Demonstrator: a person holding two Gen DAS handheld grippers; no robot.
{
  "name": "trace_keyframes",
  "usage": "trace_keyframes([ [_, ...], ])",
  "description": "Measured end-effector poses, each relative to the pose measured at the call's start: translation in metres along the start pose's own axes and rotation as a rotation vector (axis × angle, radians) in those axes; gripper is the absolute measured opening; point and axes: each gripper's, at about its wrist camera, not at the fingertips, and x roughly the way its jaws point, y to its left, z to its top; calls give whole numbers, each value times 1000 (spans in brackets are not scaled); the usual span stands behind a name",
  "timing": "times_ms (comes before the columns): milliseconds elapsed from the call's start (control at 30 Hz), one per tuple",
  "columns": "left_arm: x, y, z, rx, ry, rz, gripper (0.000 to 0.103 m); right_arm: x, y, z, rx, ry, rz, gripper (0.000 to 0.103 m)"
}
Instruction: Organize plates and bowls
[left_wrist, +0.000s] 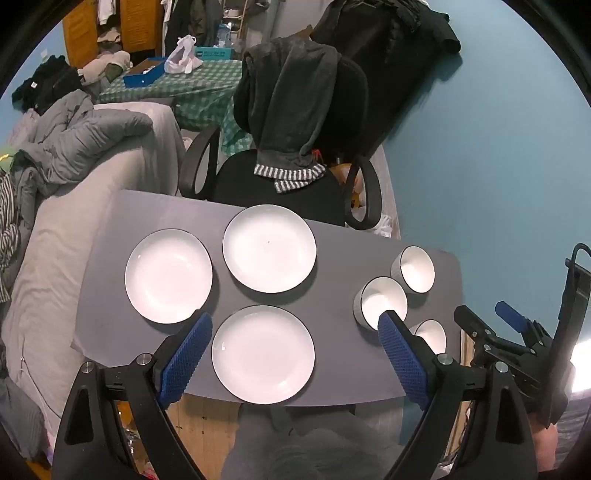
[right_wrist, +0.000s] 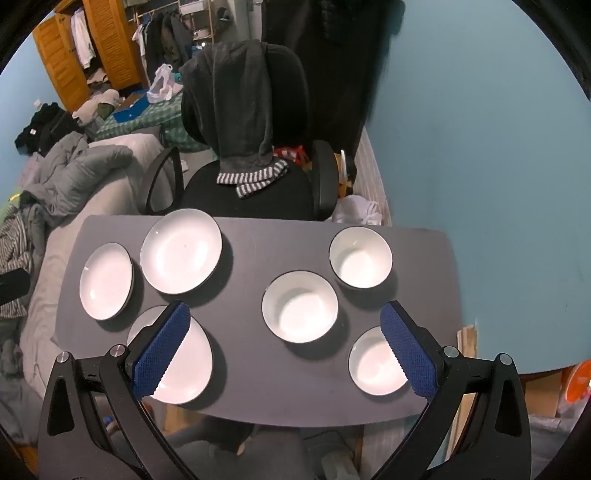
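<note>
Left wrist view: left tongs (left_wrist: 295, 332) hang released, spread wide above the near plate (left_wrist: 263, 354), likely lined up for a first pick. Two more plates (left_wrist: 168, 276) (left_wrist: 269, 248) lie apart on the grey counter (left_wrist: 332, 380), unstacked. Bowls (left_wrist: 380, 301) sit to the right; one is half hidden behind a pad. Right tongs (left_wrist: 491, 325) show at the edge, too cut off to tell their spread.

Right wrist view: right tongs (right_wrist: 286, 334) are released too, hovering over the three bowls (right_wrist: 300, 312), which stand separate. A pad covers part of the near plate (right_wrist: 184, 369).
</note>
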Motion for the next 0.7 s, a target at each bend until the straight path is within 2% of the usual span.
trace_keyframes([
  [700, 0, 7, 1, 4, -4, -19, 92, -2, -1, 1, -4, -1, -2, 101],
])
